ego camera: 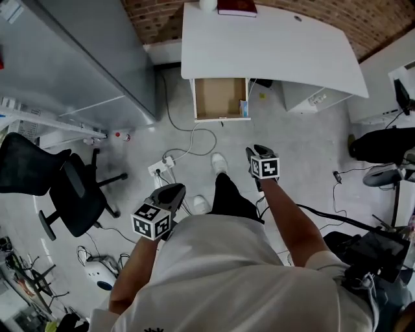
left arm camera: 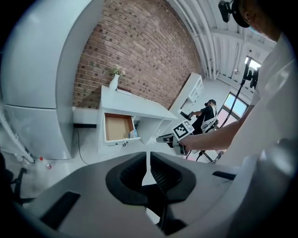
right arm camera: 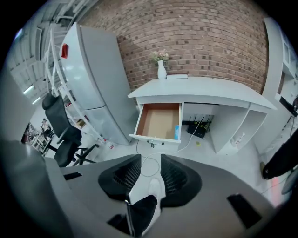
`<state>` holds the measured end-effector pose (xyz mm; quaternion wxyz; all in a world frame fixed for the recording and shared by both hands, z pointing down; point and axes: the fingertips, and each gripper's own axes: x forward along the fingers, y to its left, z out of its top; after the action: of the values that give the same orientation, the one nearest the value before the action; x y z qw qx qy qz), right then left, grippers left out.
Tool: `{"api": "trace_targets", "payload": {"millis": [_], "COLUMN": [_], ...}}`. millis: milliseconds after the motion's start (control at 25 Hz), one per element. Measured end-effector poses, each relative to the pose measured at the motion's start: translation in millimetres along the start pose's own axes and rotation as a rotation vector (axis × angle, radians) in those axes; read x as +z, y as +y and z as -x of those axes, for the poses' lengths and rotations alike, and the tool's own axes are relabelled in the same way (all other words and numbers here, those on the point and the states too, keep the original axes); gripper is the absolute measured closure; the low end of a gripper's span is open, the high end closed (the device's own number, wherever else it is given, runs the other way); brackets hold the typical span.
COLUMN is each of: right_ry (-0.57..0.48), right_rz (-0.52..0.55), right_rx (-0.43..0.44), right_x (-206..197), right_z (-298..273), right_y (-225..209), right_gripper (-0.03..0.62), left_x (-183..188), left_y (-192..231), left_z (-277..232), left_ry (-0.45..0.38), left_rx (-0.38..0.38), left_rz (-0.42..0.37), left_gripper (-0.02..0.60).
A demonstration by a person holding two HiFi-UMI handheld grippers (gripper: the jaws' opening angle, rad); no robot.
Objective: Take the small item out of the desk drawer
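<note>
The white desk (ego camera: 272, 45) has its drawer (ego camera: 222, 119) pulled out, cardboard-brown inside. A small blue item (ego camera: 244, 107) lies along the drawer's right side; it also shows in the right gripper view (right arm camera: 177, 131) and the left gripper view (left arm camera: 132, 134). Both grippers hang in the air well short of the desk, over the floor. My right gripper (ego camera: 254, 151) points at the drawer (right arm camera: 158, 121), jaws open and empty (right arm camera: 151, 169). My left gripper (ego camera: 174, 192) is lower and to the left, its jaws shut on nothing (left arm camera: 149, 162).
A black office chair (ego camera: 71, 188) stands at the left beside a tall grey cabinet (ego camera: 78, 58). A power strip (ego camera: 162, 168) and cables lie on the floor before the drawer. A red book (ego camera: 237, 6) and a white vase (right arm camera: 161, 69) sit on the desk.
</note>
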<state>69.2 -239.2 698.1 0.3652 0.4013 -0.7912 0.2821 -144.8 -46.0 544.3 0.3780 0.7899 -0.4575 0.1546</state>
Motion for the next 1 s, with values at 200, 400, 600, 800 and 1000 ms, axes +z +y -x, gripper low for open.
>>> {"api": "trace_targets", "payload": {"millis": [200, 400, 600, 800, 1000], "right_ry": [0.025, 0.057, 0.106, 0.147, 0.165], "right_rz": [-0.023, -0.073, -0.112, -0.115, -0.102], "right_rx": [-0.037, -0.055, -0.08, -0.091, -0.078], "right_x": [58, 88, 91, 91, 86], "right_z": [-86, -172, -234, -274, -306], "right_y": [-61, -103, -128, -153, -163], "right_gripper": [0.422, 0.404, 0.391, 0.385, 0.385], "left_x": [63, 102, 118, 129, 131], "left_y": [27, 56, 75, 78, 76], "left_z": [-50, -100, -133, -162, -172], "left_ry": [0.034, 0.066, 0.106, 0.121, 0.13], "left_rx": [0.03, 0.05, 0.061, 0.073, 0.074], "left_rz": [-0.008, 0.0, 0.008, 0.029, 0.042], "left_gripper": [0.549, 0.548, 0.548, 0.548, 0.548]}}
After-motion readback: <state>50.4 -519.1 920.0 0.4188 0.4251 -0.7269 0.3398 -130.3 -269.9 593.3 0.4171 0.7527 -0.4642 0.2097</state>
